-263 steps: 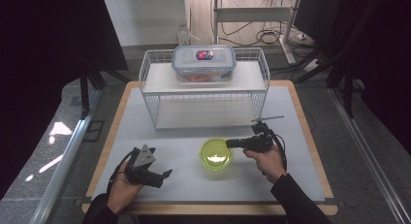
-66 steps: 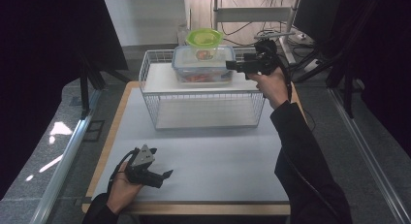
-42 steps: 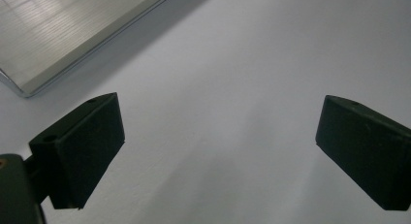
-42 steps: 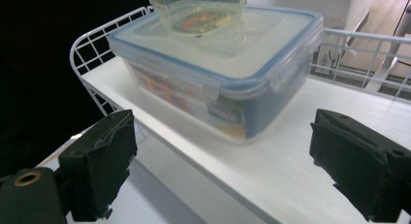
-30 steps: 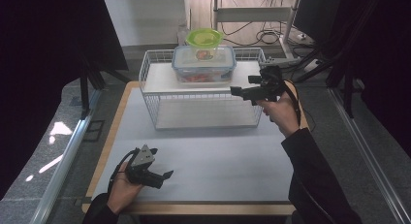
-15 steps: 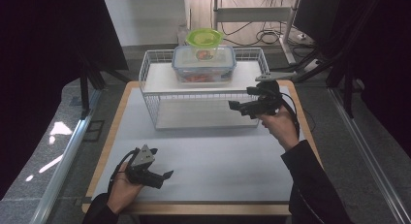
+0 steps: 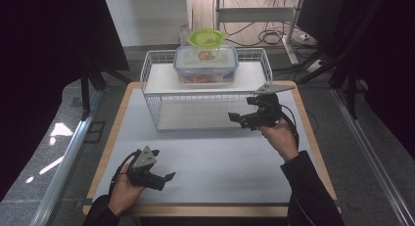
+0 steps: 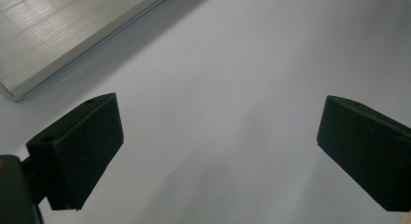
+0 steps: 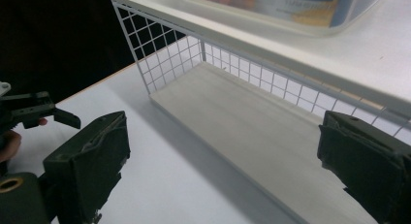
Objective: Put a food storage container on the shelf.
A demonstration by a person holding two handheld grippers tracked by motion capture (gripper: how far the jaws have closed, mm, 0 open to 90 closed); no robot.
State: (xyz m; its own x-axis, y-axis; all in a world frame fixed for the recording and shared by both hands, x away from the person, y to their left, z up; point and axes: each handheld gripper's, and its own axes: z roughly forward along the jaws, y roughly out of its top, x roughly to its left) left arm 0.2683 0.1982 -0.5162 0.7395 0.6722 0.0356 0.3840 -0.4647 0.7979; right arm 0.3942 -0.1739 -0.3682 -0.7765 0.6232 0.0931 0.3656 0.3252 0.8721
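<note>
Nearest, the left gripper (image 7: 164,178) rests low on the white table (image 7: 220,162), jaws wide and empty. Farther in, the right gripper (image 7: 236,118) hangs before the wire shelf rack (image 7: 156,96), jaws also wide, empty. The green bowl (image 7: 206,40) sits atop the lidded food container (image 7: 205,64) on the rack's top shelf. Placement looks done; next likely calls for settling the right gripper down, clear of the rack's front wires.

Right gripper (image 9: 220,170) before the wire rack (image 9: 252,69)
Its jaws stand wide apart, empty, over the desk (image 9: 160,185); a clear box (image 9: 291,8) sits on the rack's top shelf.
</note>
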